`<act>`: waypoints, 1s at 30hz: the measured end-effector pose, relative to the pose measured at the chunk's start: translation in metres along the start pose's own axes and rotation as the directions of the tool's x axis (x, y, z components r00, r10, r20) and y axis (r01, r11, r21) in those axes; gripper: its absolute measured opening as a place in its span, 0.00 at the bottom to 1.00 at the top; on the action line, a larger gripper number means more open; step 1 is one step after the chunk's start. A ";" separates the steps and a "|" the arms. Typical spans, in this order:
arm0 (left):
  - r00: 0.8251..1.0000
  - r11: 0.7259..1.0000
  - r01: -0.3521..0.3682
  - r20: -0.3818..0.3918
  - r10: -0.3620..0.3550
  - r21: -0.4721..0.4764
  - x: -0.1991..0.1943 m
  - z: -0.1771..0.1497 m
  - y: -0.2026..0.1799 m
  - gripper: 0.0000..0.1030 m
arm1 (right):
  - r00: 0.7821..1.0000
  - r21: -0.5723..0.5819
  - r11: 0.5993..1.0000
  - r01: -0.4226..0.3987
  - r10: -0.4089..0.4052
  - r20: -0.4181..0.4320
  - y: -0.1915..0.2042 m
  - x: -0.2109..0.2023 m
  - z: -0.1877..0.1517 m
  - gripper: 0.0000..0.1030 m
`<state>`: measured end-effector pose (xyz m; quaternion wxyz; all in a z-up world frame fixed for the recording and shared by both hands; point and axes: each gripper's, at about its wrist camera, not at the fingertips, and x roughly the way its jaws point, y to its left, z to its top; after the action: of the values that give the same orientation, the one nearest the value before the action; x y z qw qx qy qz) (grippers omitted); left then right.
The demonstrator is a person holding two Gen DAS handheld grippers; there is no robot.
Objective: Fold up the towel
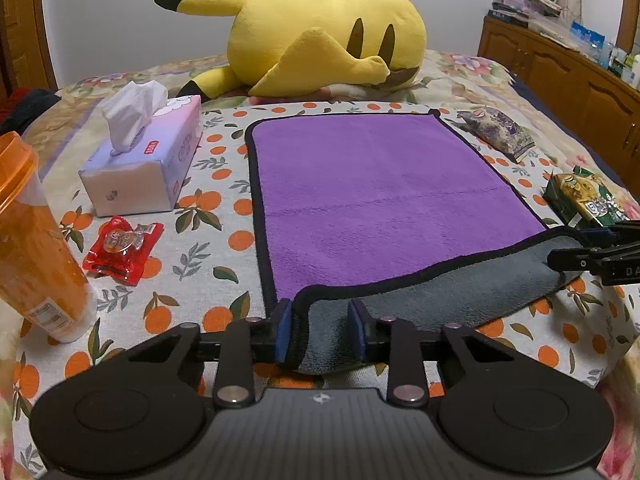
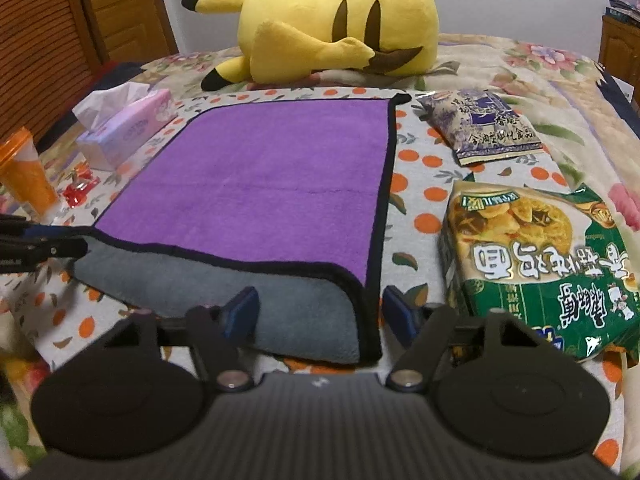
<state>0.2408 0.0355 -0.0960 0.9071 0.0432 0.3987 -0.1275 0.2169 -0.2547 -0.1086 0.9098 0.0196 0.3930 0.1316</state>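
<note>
I see the bed (image 1: 460, 76) carrying the purple towel (image 1: 372, 192), spread on an orange-print cloth (image 1: 216, 200), near edge turned up grey. My left hand-held gripper (image 1: 320, 330) stands narrow around that near-left hem fold. My right hand-held gripper (image 2: 318, 314) gapes wide about the near-right corner.

Tissue box (image 1: 146, 156) crowds towel's (image 1: 372, 184) left; snack bags (image 2: 540, 276) right; middle open.
</note>
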 end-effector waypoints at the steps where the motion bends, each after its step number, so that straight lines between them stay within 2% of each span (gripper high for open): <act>1: 1.000 1.000 0.001 0.000 -0.001 0.001 0.000 0.000 0.000 0.25 | 1.000 -0.002 1.000 -0.004 0.004 -0.001 0.000 -0.001 0.000 0.62; 3: 1.000 1.000 0.008 -0.001 -0.008 0.004 -0.001 0.000 -0.002 0.22 | 1.000 -0.010 1.000 -0.009 0.009 -0.006 0.001 -0.001 0.001 0.55; 5: 1.000 1.000 0.022 -0.001 -0.022 0.009 -0.001 -0.001 -0.003 0.14 | 1.000 -0.020 1.000 -0.010 0.010 -0.013 0.001 -0.002 0.002 0.51; 7: 1.000 1.000 0.022 -0.004 -0.022 0.023 -0.001 -0.001 -0.005 0.13 | 1.000 -0.027 1.000 -0.012 0.012 -0.021 0.000 -0.002 0.002 0.44; 9: 1.000 0.999 0.021 -0.007 -0.021 0.033 0.000 -0.002 -0.007 0.11 | 0.999 -0.038 0.999 -0.012 0.010 -0.033 -0.001 0.000 0.002 0.33; 12: 1.000 0.999 0.023 -0.006 -0.023 0.036 0.000 -0.002 -0.006 0.09 | 0.999 -0.046 0.999 -0.006 0.005 -0.032 -0.002 0.000 0.001 0.22; 14: 1.000 0.999 0.023 -0.003 -0.023 0.038 0.000 -0.002 -0.006 0.08 | 1.000 -0.056 0.998 0.000 -0.002 -0.026 -0.001 -0.001 0.001 0.19; 17: 1.000 0.999 0.024 0.008 -0.024 0.035 -0.003 -0.002 -0.006 0.07 | 1.000 -0.074 0.997 0.011 -0.012 -0.013 0.001 -0.002 0.001 0.06; 30: 0.997 1.000 0.012 0.081 -0.013 0.016 -0.017 0.005 -0.005 0.06 | 0.996 -0.077 0.997 0.015 -0.008 0.088 0.000 -0.013 0.006 0.04</act>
<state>0.2323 0.0328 -0.0800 0.9213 0.0426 0.3609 -0.1381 0.2127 -0.2578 -0.0947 0.9270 -0.0121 0.3475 0.1406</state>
